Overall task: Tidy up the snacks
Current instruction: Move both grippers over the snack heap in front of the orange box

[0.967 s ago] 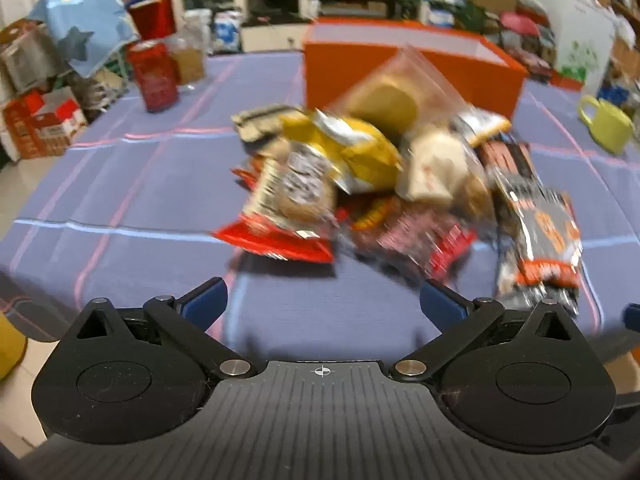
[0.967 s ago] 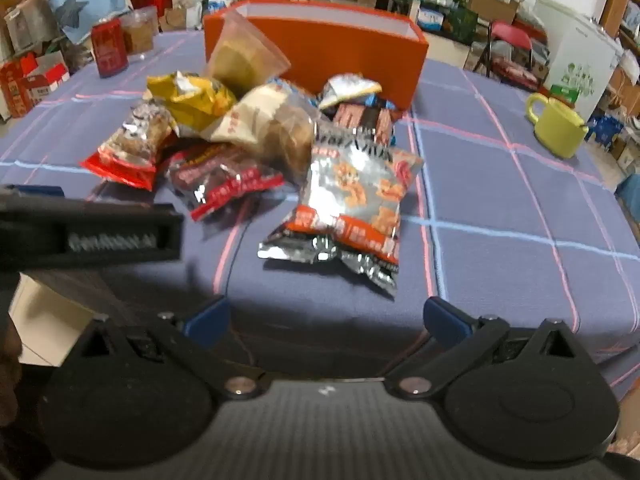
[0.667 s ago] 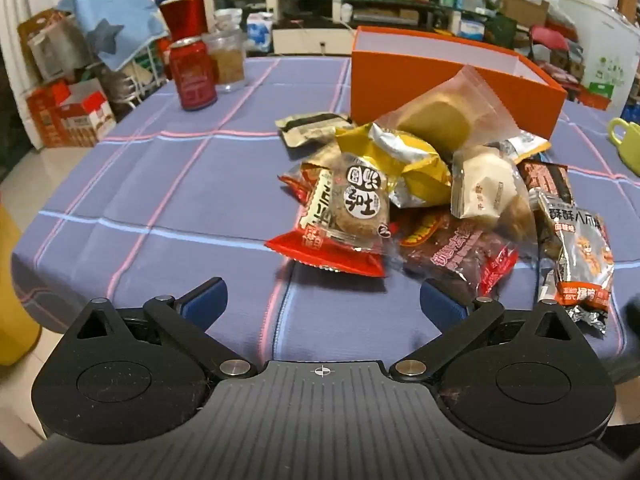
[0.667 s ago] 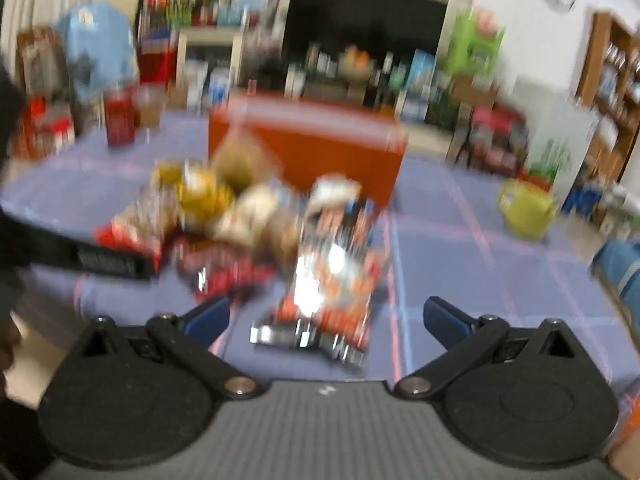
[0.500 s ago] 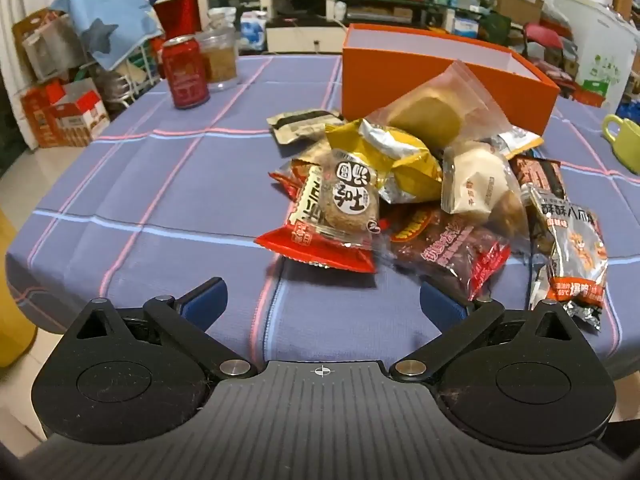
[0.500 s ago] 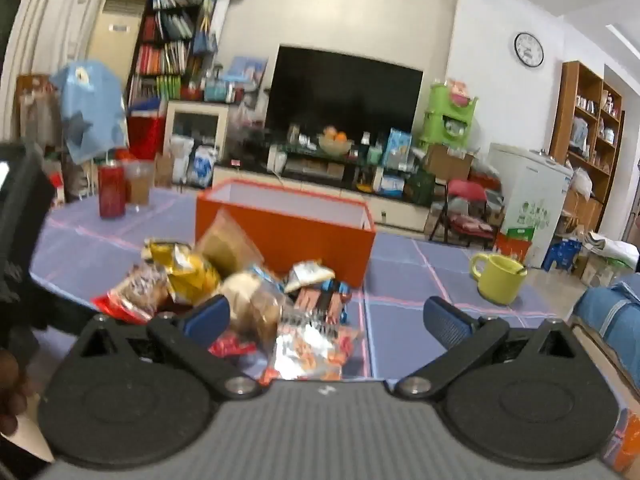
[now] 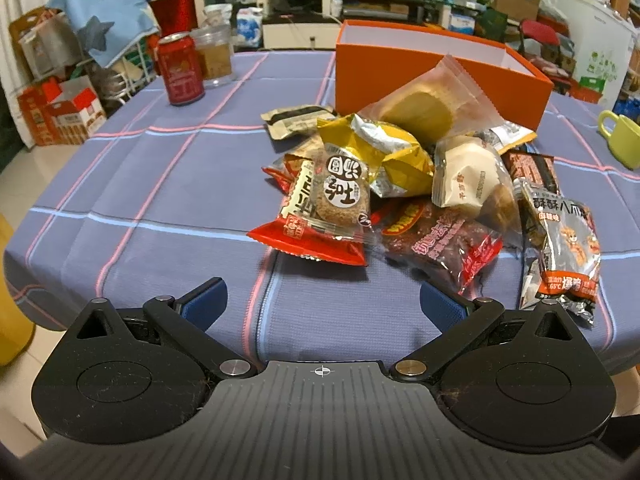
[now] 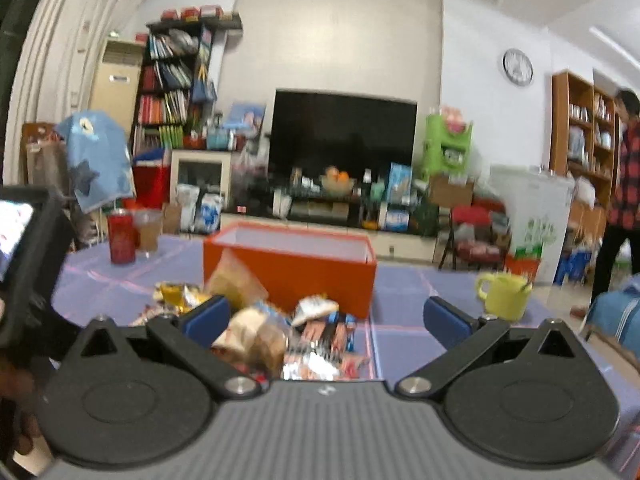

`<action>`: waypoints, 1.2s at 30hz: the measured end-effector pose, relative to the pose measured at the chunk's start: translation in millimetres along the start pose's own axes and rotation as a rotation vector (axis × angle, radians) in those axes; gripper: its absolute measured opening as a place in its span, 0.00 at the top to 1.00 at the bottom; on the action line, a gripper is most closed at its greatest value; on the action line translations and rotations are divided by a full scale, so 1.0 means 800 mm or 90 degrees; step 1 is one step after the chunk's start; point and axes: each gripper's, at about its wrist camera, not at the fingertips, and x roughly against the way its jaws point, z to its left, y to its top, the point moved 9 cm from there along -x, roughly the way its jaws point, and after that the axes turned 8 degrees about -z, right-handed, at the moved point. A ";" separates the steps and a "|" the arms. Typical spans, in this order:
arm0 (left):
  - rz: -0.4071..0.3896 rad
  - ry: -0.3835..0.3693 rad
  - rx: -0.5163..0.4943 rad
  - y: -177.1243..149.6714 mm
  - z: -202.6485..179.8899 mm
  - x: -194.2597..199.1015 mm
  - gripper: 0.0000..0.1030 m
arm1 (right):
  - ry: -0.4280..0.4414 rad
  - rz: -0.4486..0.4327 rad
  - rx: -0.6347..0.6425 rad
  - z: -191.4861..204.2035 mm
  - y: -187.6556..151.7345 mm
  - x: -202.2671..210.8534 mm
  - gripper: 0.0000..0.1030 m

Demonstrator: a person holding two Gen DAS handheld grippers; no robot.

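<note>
Well, both hand-held grippers, left (image 7: 322, 300) and right (image 8: 326, 314), hung wide open and empty; the snack pile (image 7: 404, 188) lay just ahead on the worktop (image 7: 160, 184), orange box (image 7: 436, 68) waiting behind it, probably for filling.

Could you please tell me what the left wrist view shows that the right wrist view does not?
Only the left wrist view shows the red-edged snack at the pile's near edge and the floor beside the table. Only the right shows the TV, clock and a standing person. Both show the orange box, can, green mug and an open claw.
</note>
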 end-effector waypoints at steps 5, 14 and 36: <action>-0.001 0.004 0.017 -0.003 -0.007 0.009 0.04 | 0.037 0.049 -0.057 -0.002 -0.014 -0.010 0.01; -0.052 0.020 0.072 0.025 0.022 0.027 0.04 | 0.036 0.087 -0.037 -0.007 -0.014 -0.021 0.01; -0.085 0.020 0.068 0.069 0.058 -0.026 0.05 | 0.047 0.184 -0.114 -0.026 -0.043 -0.125 0.00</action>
